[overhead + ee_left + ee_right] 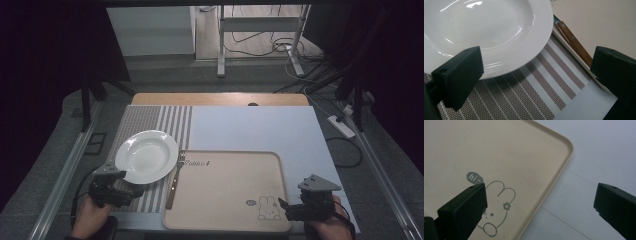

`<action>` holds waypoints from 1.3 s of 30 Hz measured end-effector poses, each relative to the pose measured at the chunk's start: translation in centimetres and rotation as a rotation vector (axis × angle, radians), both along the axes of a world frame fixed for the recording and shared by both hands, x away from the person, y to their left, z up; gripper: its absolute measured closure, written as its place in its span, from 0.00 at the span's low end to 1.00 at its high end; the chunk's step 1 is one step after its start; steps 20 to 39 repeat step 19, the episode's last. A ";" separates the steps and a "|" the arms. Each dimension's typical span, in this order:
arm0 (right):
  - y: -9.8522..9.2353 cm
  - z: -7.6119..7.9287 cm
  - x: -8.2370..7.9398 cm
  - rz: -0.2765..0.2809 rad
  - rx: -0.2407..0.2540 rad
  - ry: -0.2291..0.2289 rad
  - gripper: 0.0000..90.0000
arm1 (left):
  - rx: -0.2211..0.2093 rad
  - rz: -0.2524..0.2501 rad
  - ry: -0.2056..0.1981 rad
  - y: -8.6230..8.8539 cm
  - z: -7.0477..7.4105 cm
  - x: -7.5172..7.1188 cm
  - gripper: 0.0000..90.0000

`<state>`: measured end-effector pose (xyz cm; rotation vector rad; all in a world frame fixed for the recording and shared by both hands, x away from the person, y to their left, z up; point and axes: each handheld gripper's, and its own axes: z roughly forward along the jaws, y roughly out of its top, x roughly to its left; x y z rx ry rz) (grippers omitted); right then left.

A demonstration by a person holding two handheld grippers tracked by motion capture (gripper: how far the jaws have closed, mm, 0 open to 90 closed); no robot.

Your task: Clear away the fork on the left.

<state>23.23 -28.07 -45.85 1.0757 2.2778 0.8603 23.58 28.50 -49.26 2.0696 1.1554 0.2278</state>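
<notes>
A white deep plate (pixel 146 155) rests on a brown-and-white striped placemat (pixel 145 120) at the left of the table. A fork with a wooden handle (pixel 174 182) lies between the plate and a beige tray (pixel 225 185) that has a rabbit drawing (pixel 267 208) in its near right corner. My left gripper (pixel 131 188) is open, low over the placemat just short of the plate's near rim (pixel 499 65). My right gripper (pixel 289 207) is open at the tray's near right corner, straddling the tray's edge (pixel 554 180), with one jaw over the rabbit drawing (pixel 499 205).
The table's white surface (pixel 250 127) stretches behind and to the right of the tray. A wooden strip (pixel 220 99) edges the far side. Metal rails run along both sides. On the floor beyond are a power strip (pixel 341 126), cables and a white stand (pixel 260 30).
</notes>
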 end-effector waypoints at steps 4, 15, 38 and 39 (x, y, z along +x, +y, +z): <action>0.0 0.0 0.0 -0.001 0.000 0.000 0.00 | 0.000 0.004 -0.004 0.2 0.1 -0.4 0.00; 0.1 0.0 0.0 -0.003 -0.004 -0.002 0.00 | 0.031 0.024 -0.018 0.4 0.2 -1.2 0.00; 0.1 0.0 0.0 -0.001 -0.010 -0.002 0.00 | 0.019 0.025 -0.007 0.5 0.1 -1.1 0.00; 0.1 0.0 0.0 -0.001 -0.010 -0.002 0.00 | 0.019 0.025 -0.007 0.5 0.1 -1.1 0.00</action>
